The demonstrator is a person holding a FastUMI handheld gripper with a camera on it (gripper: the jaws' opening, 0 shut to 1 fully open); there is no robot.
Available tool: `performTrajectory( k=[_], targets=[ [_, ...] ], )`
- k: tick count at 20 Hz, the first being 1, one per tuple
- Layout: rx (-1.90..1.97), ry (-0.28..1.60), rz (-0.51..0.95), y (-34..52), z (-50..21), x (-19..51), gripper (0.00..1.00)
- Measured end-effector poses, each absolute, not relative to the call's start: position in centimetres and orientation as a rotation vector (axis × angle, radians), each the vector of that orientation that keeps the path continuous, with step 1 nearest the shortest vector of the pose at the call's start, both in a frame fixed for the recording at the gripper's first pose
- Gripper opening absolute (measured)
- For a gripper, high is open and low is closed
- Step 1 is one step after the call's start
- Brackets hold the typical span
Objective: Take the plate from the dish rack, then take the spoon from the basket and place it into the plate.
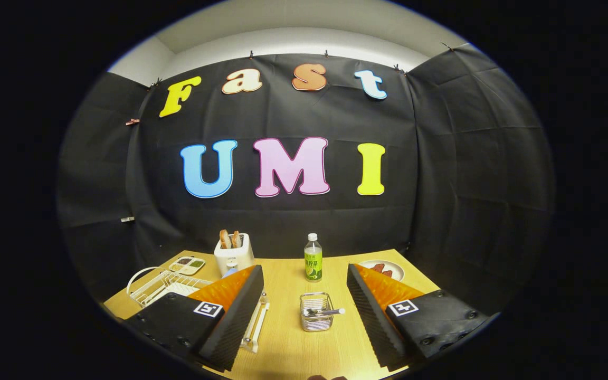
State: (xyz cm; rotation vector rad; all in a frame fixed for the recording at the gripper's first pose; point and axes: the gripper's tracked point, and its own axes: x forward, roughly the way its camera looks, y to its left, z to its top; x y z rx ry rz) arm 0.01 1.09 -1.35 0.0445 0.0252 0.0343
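Hovering above the wooden table [288, 338], the gripper [304, 311] holds its fingers wide apart around nothing, with the wire basket [316, 312] carrying the spoon [324, 312] between them and the white dish rack [162, 286] off beyond the left finger.

Your gripper [304, 311] fingers spread; between them the basket [316, 311] holding a spoon [325, 312]. Bottle [313, 257] beyond. Dish rack [164, 286] left, toaster [234, 253] behind it.
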Motion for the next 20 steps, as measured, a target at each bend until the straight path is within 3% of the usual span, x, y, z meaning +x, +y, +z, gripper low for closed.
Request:
performTrajectory(
  k=[8,13,20],
  targets=[
    [0.030,0.060,0.107,4.6,-0.7,2.8,0.98],
    [0.084,0.178,0.216,10.3,-1.9,5.6,0.99],
    [0.101,0.450,0.236,15.3,-8.3,9.8,0.98]
  ],
)
